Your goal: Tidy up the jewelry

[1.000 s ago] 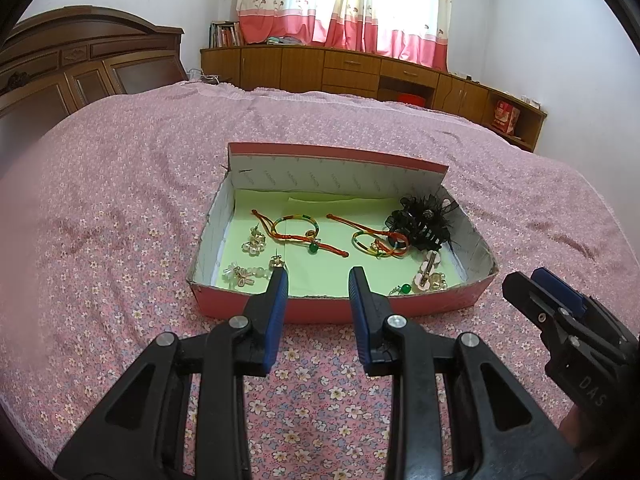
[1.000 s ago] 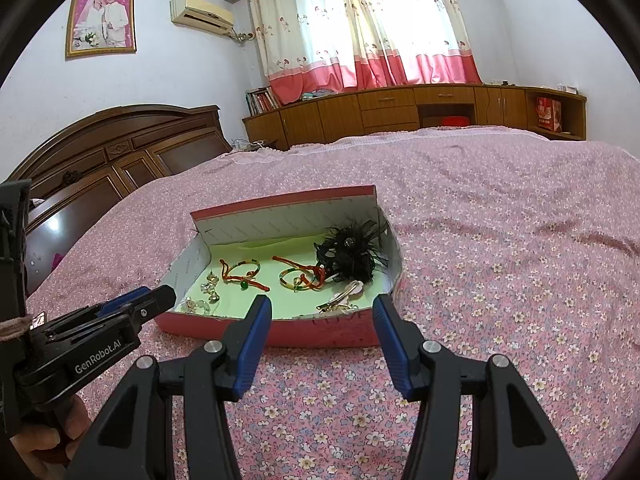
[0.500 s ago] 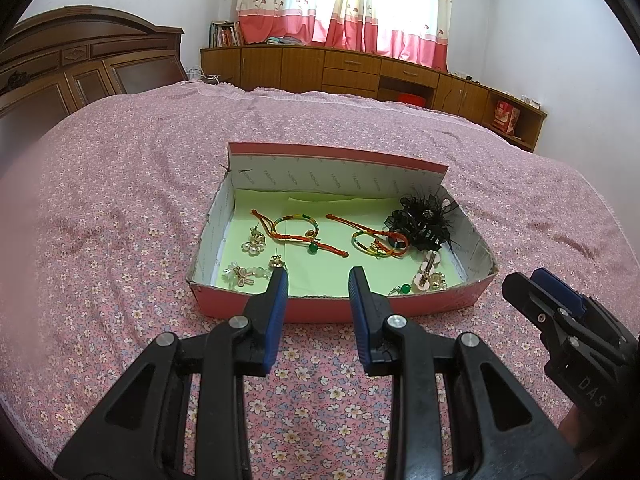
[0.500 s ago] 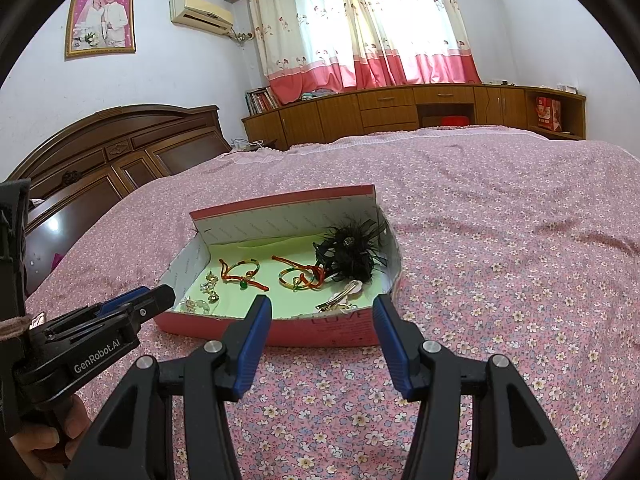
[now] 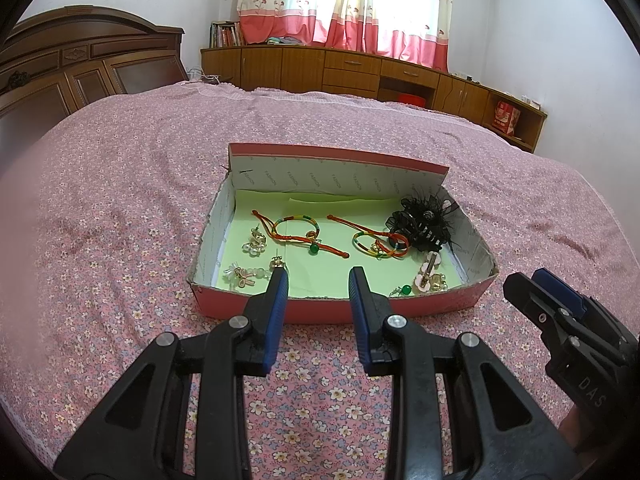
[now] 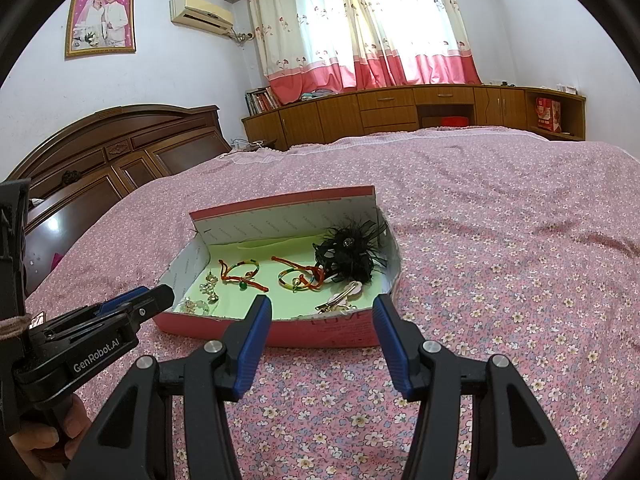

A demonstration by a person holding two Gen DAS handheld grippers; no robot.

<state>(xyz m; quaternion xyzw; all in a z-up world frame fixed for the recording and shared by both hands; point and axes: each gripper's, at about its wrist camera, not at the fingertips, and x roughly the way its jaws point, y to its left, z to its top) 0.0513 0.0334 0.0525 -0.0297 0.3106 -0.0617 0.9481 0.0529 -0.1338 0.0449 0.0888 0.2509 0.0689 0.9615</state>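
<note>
A shallow red box point(image 5: 340, 312) point(image 6: 320, 330) with a green paper floor lies on the bed. Inside are two red cord bracelets point(image 5: 298, 230) point(image 5: 380, 242) point(image 6: 240, 270), a black feathered hair clip point(image 5: 424, 222) point(image 6: 352, 254), pearl and gold earrings point(image 5: 254, 242) point(image 5: 244, 274), and a pink hair clip point(image 5: 428, 272) near the front right corner. My left gripper point(image 5: 318, 276) hovers just short of the box's front wall, open, nothing between its blue pads. My right gripper point(image 6: 320, 304) hovers before the same wall, open wider and empty. Each gripper shows in the other's view at the edge point(image 5: 560, 312) point(image 6: 120, 308).
The bed has a pink floral cover point(image 5: 120, 200) point(image 6: 520, 260). A dark wooden headboard point(image 6: 120, 152) stands at the left, low wooden cabinets point(image 6: 400, 108) and red-and-cream curtains at the back. A hand point(image 6: 44, 436) holds the left gripper's handle.
</note>
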